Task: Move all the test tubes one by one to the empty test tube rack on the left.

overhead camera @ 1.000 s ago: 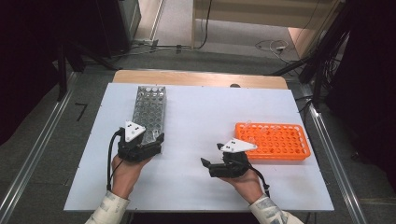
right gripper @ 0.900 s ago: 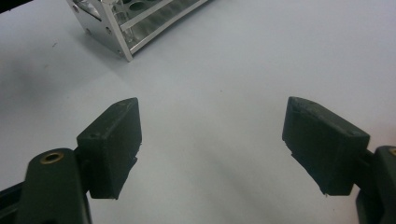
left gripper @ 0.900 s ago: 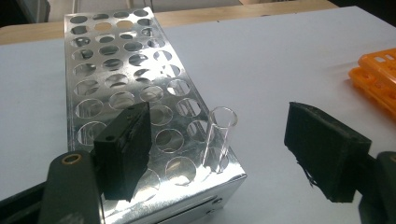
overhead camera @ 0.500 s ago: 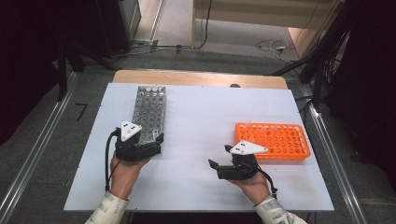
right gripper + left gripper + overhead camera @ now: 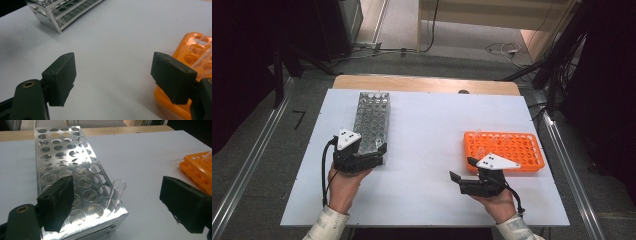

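The right claw (image 5: 463, 175) is sitting nearer the counter's (image 5: 432, 125) front edge than a second ago, having drawn back and rightward beside the orange rack (image 5: 504, 150) at the right edge; its jaws are standing wide apart over bare surface. The left claw (image 5: 379, 152), jaws also spread apart, is hovering at the near end of the metal rack (image 5: 372, 120), where a clear tube (image 5: 116, 195) is standing in a front-corner hole.
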Demonstrator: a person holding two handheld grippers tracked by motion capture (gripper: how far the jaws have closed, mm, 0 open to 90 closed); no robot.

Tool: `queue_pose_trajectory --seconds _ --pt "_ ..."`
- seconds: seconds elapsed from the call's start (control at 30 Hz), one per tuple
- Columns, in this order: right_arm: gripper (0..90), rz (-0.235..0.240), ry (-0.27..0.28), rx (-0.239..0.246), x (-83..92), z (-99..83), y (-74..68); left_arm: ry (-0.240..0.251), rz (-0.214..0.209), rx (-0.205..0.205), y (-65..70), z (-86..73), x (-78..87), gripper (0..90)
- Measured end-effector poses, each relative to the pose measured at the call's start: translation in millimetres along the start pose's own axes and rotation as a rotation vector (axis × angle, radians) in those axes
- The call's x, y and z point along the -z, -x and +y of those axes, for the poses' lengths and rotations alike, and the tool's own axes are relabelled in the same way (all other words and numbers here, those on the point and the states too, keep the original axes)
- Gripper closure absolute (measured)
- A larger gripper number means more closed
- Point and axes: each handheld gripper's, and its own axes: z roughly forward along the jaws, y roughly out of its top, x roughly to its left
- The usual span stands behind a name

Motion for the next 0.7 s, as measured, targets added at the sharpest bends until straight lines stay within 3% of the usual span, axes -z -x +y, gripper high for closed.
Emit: queue_pose_trajectory --seconds 0.4,0.7 --pt "19.1 -0.064 0.026 -0.046 22.4 -8.3 22.5 -0.002 0.013 -0.013 3.4 2.2 2.0 4.9" --pt "21.1 -0.116 0.026 -0.060 20.2 -12.2 34.4 0.014 -0.001 -0.026 7.8 3.3 4.4 3.8"
